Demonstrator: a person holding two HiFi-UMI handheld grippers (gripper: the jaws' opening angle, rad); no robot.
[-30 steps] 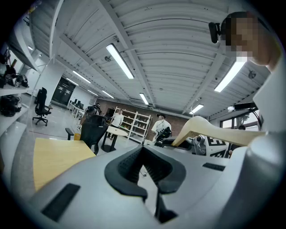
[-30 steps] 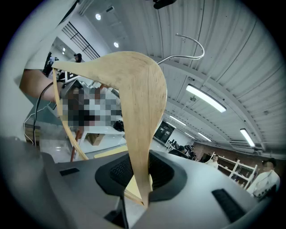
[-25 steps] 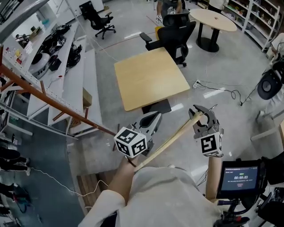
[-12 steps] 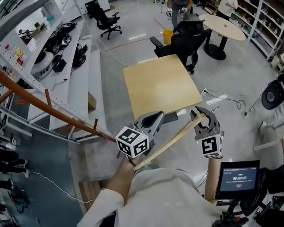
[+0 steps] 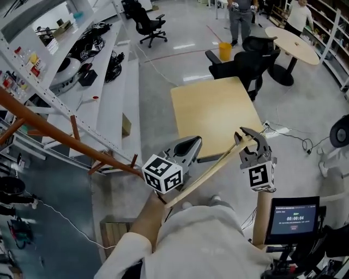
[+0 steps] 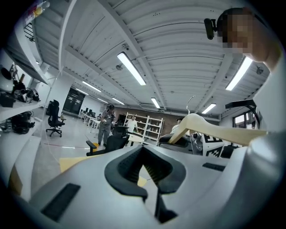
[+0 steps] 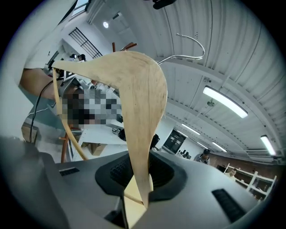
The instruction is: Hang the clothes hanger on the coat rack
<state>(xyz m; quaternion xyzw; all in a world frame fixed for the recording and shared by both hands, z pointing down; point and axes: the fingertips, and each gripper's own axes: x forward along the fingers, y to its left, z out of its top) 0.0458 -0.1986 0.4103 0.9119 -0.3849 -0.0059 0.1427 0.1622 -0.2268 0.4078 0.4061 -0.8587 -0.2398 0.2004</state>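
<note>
The right claw (image 5: 248,143) pinches the hanger (image 5: 212,171), the left claw (image 5: 185,152) is pressed together; carrying step, next hook it on the coat rack (image 5: 54,133) at nine o'clock.

We counted two grippers, the left gripper (image 5: 188,148) and the right gripper (image 5: 248,140), one wooden hanger (image 5: 210,173), one brown coat rack (image 5: 57,131), one square table (image 5: 218,114), one round table (image 5: 294,42), at least two office chairs (image 5: 150,20) (image 5: 248,61), two standing people (image 5: 240,13) (image 5: 299,16), one yellow bin (image 5: 225,52) and one screen (image 5: 294,219).
</note>
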